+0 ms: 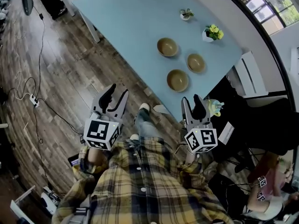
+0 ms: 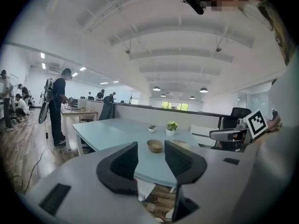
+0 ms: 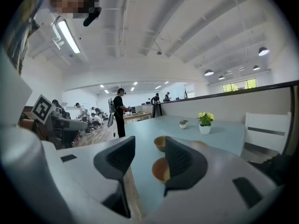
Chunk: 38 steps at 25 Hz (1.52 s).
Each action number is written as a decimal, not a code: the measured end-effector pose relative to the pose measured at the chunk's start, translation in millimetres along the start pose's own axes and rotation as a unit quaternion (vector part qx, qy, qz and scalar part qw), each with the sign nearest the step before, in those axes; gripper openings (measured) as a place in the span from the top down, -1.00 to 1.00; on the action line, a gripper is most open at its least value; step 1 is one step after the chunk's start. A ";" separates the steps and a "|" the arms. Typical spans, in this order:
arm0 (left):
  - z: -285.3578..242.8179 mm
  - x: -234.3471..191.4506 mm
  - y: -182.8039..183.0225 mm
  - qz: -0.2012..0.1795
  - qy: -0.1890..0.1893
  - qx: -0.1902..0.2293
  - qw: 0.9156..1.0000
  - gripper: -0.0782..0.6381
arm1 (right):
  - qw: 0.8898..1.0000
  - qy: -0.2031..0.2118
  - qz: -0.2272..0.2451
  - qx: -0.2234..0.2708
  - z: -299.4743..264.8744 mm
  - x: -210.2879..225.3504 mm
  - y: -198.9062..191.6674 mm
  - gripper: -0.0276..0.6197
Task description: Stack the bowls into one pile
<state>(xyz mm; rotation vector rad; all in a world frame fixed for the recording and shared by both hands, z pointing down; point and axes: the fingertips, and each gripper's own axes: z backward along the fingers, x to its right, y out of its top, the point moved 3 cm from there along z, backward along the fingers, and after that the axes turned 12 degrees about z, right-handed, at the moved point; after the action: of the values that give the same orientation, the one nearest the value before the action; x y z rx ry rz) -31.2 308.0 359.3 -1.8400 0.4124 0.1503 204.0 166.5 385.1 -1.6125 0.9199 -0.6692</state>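
Three tan bowls stand apart on the light blue table [image 1: 126, 13]: one farthest from me [image 1: 167, 46], one to the right [image 1: 196, 62], and the nearest [image 1: 177, 80] close to the table's near edge. Both grippers hover short of the table, over the wooden floor. My left gripper [image 1: 117, 92] is open and empty; in the left gripper view a bowl [image 2: 154, 146] shows far off between its fingers. My right gripper [image 1: 190, 100] is open and empty too, pointing at the nearest bowl [image 3: 161, 170], with another bowl [image 3: 160, 143] behind it.
Two small potted plants [image 1: 186, 14] [image 1: 213, 32] stand on the table beyond the bowls. A white chair [image 1: 250, 73] is at the table's right end, with dark office chairs nearby. A cable and power strip [image 1: 33, 100] lie on the floor at left. People stand at far desks.
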 end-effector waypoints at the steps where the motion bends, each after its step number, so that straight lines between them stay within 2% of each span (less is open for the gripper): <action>1: -11.3 -1.4 6.4 0.000 -0.001 0.000 1.000 0.30 | 1.000 0.002 -0.001 0.000 -10.0 6.3 3.5 0.33; 10: -101.8 -15.0 47.3 0.004 -0.005 0.010 1.000 0.26 | 1.000 0.003 -0.005 -0.010 -85.3 63.3 20.3 0.26; 19: -144.6 -24.8 56.6 0.006 -0.007 0.002 1.000 0.26 | 1.000 -0.003 -0.011 -0.016 -116.8 88.7 19.9 0.26; 23: -167.7 -27.1 61.1 0.001 -0.023 -0.010 1.000 0.26 | 0.999 -0.015 -0.015 -0.025 -126.2 96.5 17.3 0.26; 26: -193.7 -21.7 66.5 -0.014 -0.058 -0.027 0.998 0.26 | 0.998 -0.053 -0.037 -0.025 -122.0 108.8 13.2 0.26; 31: -247.0 -7.9 79.6 -0.037 -0.128 -0.047 0.990 0.26 | 0.990 -0.125 -0.056 -0.025 -117.1 131.3 9.8 0.26; 34: -284.9 -0.7 87.1 -0.051 -0.180 -0.065 0.980 0.27 | 0.982 -0.175 -0.068 -0.028 -119.0 137.2 8.5 0.26; 38: -328.6 8.4 97.4 -0.065 -0.246 -0.094 0.962 0.27 | 0.967 -0.237 -0.081 -0.045 -123.8 140.6 7.6 0.26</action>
<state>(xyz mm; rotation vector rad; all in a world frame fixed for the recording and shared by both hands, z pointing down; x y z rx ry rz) -92.5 -29.1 369.9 -1.9274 -0.0752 0.5587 177.1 -18.4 400.4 -1.8363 0.4756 -0.3253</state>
